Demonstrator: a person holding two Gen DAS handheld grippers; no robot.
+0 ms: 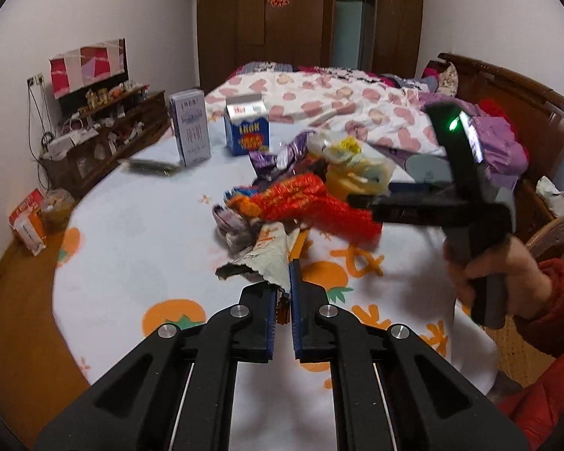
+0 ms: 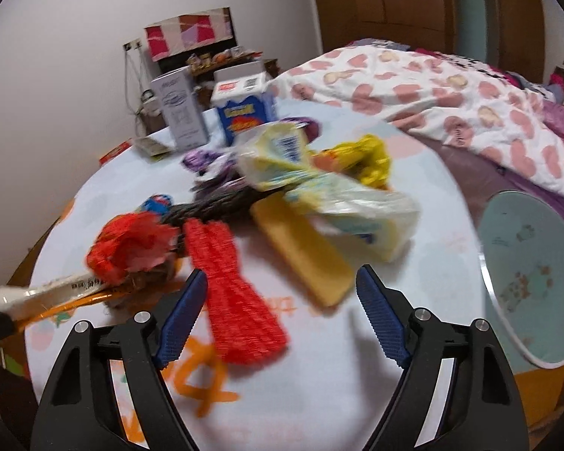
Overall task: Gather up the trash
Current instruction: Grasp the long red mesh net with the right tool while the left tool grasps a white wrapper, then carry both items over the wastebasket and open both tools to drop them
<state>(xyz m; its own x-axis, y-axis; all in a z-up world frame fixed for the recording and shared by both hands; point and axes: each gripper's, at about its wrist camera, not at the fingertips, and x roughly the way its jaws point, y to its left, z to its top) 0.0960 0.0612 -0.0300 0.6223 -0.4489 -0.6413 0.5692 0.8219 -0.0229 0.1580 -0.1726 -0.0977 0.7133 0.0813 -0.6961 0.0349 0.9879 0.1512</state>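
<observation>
A pile of trash lies on the round table: red crinkled wrappers, purple wrappers, a yellow plastic bag and a flat yellow bar. My left gripper is shut on a pale wrapper with a zigzag edge, held just above the cloth. In the right wrist view the same wrapper stretches in from the left edge. My right gripper is open over the pile's near side, with a red wrapper strip lying between its fingers, not pressed. A hand in a red sleeve holds it.
A blue carton and a grey-white box stand at the table's far side. A pale blue round container sits at the right rim. Beyond lies a bed with a heart-print quilt; a cluttered shelf stands at left.
</observation>
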